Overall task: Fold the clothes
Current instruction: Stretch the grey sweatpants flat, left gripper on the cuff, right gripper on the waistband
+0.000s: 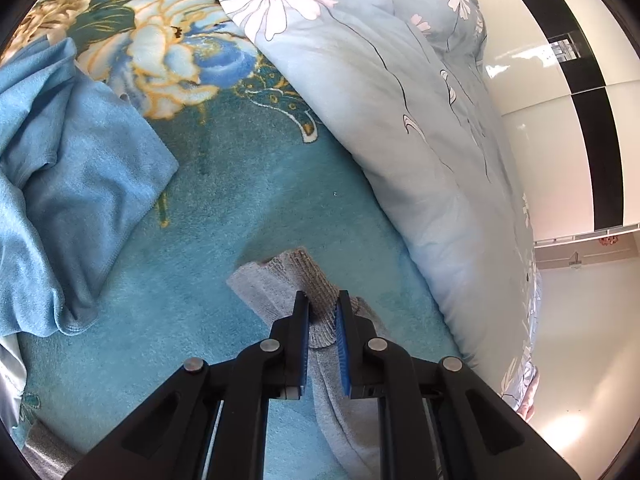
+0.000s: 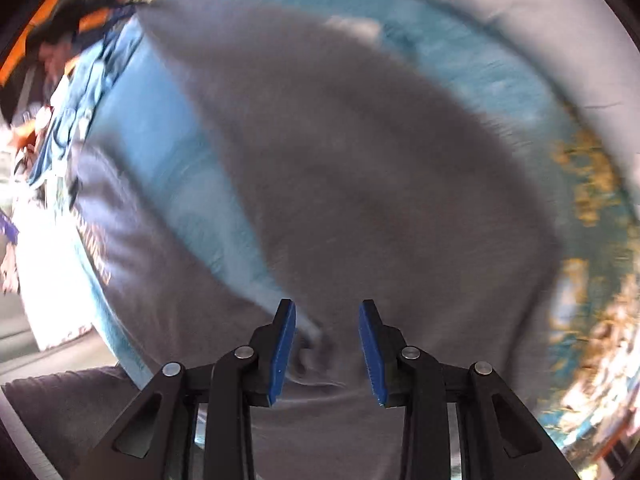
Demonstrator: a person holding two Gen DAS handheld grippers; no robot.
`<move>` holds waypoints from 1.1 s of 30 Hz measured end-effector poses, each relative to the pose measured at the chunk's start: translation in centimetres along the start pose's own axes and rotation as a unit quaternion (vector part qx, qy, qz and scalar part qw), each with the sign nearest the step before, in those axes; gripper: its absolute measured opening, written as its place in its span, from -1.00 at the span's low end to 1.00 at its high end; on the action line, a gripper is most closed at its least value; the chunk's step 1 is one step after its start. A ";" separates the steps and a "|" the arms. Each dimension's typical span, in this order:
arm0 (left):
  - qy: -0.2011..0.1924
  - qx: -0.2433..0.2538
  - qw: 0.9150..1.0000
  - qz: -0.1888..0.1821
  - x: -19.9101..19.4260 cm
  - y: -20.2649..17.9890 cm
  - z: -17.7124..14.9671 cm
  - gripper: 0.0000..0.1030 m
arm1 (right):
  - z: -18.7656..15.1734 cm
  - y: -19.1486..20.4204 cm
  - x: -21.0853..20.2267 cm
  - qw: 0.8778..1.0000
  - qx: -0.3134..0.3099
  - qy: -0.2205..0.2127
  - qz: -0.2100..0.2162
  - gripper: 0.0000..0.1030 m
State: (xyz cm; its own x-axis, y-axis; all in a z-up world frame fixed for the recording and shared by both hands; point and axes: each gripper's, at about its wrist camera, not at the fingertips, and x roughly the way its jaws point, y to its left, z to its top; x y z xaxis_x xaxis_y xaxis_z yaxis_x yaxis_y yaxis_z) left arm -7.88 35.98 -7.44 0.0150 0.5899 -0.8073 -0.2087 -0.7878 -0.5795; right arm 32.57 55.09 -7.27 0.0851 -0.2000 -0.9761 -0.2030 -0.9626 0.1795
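Left gripper [image 1: 323,300] clamps the grey knit garment's ribbed cuff [image 1: 308,280]. Right gripper [image 2: 327,312] hangs open over blurred grey cloth [image 2: 360,184]. Risk: thin cuff bite could slip if pulled across the plush teal blanket [image 1: 200,240].

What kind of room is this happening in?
Most likely a bedroom: a floral teal blanket covers a bed-like surface, a pale flowered duvet is bunched alongside, and glossy wardrobe-like panels stand behind.

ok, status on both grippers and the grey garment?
Left gripper shut on grey sleeve cuff. Right gripper open over the grey garment, view blurred. Blue towel and quilt flank the cuff, not touching.
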 end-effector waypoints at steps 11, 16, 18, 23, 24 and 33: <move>0.004 -0.034 0.999 -0.019 -0.2 1.0 -0.1 -0.76 | 0.0 0.4 2.1 0.999 0.010 0.038 -0.012 -0.97; -0.007 -0.009 0.998 -0.065 -1.4 -1.7 1.1 -0.76 | 0.0 -0.3 -1.9 1.000 0.020 -0.007 -0.023 -0.97; -0.014 0.009 0.996 -0.089 -2.4 -3.0 1.5 -0.76 | -0.4 -0.3 -4.0 0.999 0.018 -0.028 -0.027 -0.97; -0.030 0.052 0.995 -0.082 -4.5 -2.9 1.6 -0.75 | -1.2 1.5 -5.2 0.999 0.005 -0.034 -0.013 -0.97; -0.025 0.052 0.996 -0.066 -4.2 -2.0 1.5 -0.76 | -1.6 1.7 -4.3 1.000 0.005 -0.027 -0.006 -0.97; 0.027 -0.006 0.998 0.062 -0.7 7.2 -1.1 -0.75 | -2.1 4.0 3.0 0.998 0.047 0.035 0.039 -0.97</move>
State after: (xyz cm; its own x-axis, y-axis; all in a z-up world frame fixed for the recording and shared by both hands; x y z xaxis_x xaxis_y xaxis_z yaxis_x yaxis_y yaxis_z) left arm -8.35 29.72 -11.21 0.0420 0.4771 -0.8778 -0.2000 -0.8568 -0.4753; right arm 34.11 50.27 -9.26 0.1328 -0.2889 -0.9481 -0.3027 -0.9227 0.2387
